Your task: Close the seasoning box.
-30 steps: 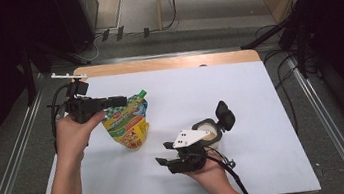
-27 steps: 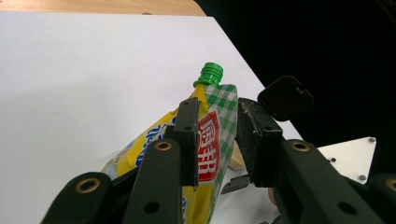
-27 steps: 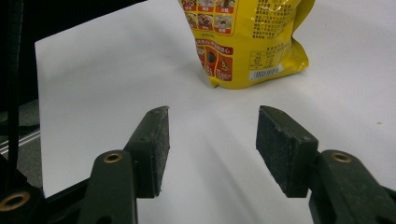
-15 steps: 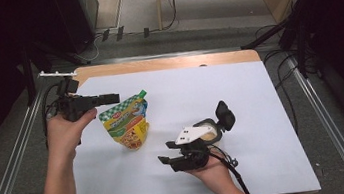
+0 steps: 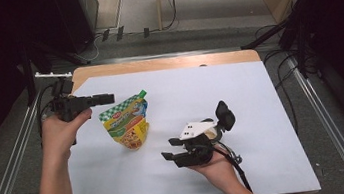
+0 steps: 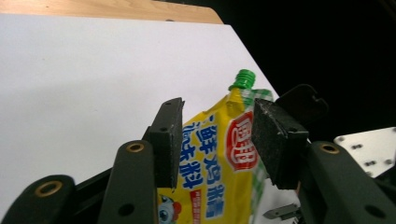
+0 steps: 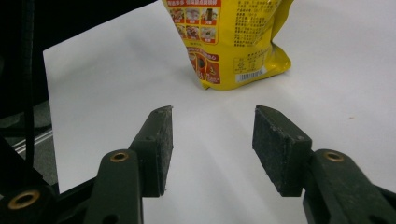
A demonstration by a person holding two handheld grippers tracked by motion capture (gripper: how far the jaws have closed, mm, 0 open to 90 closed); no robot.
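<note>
The left gripper (image 5: 102, 99) had just been opening, holding nothing, so the yellow pouch (image 5: 127, 124) stood alone; right gripper (image 5: 170, 155) waited half open, empty

In the right gripper view the pouch (image 7: 231, 44) is cut off by the top edge; in the left gripper view, black pads (image 6: 275, 142) hide its middle and the bottom edge cuts off its base.
</note>
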